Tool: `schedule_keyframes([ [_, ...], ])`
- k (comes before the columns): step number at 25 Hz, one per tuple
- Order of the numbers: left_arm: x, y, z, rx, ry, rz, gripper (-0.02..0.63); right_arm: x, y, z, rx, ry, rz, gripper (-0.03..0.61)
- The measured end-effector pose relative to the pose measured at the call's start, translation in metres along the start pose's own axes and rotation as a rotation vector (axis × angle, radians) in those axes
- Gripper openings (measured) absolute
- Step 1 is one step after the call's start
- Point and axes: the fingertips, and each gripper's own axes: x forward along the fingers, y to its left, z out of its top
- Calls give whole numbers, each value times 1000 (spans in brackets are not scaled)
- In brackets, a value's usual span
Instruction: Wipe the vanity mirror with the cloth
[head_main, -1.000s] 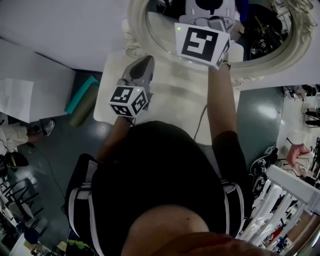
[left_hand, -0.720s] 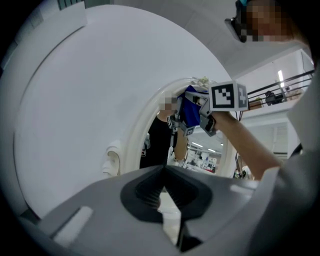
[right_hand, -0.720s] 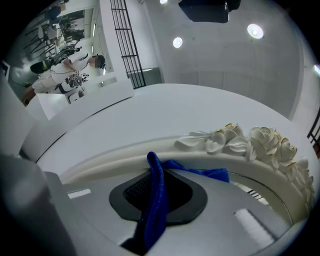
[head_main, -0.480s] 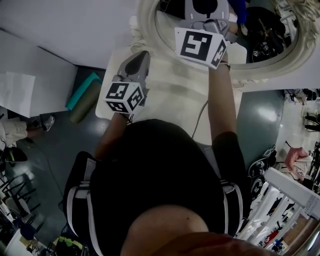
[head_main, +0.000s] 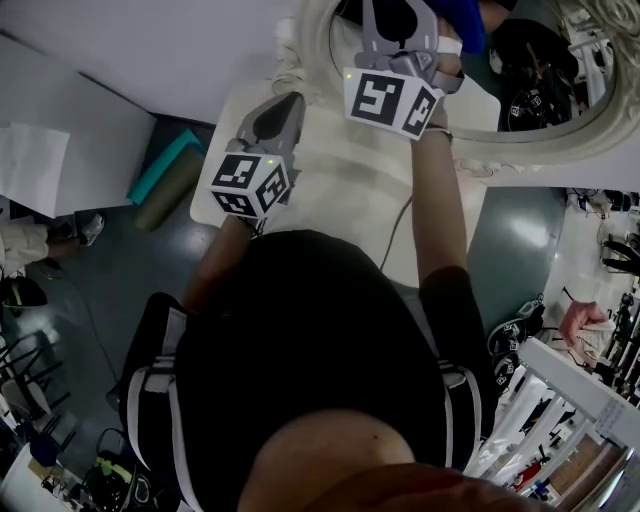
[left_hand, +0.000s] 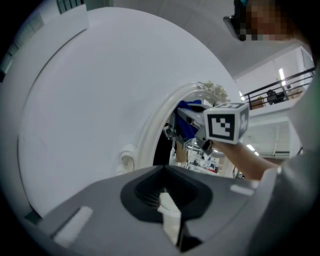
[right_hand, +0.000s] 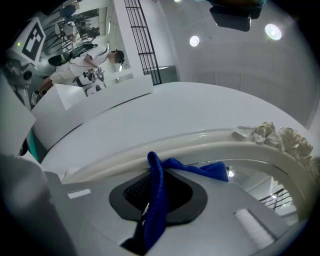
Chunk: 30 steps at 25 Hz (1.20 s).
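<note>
My right gripper, clamped on the blue cloth, holds it at the rim of the vanity mirror; my left gripper is closed, empty.

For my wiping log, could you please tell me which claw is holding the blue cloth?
The right claw, up at the vanity mirror, grips the blue cloth; the left claw is shut on nothing.
</note>
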Motion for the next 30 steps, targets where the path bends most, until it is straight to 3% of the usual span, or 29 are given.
schedule_keyframes([
  [10, -9, 9, -6, -20, -1, 24, 11, -6, 78, -26, -60, 31, 133, 43],
  [23, -18, 17, -13, -40, 7, 46, 11, -41, 187, -95, -90, 108, 322, 43],
  [27, -19, 18, -15, -40, 14, 44, 11, -59, 218, -128, -26, 149, 386, 40],
  [30, -20, 16, -16, -40, 17, 43, 11, -80, 240, -156, 128, 180, 440, 40],
])
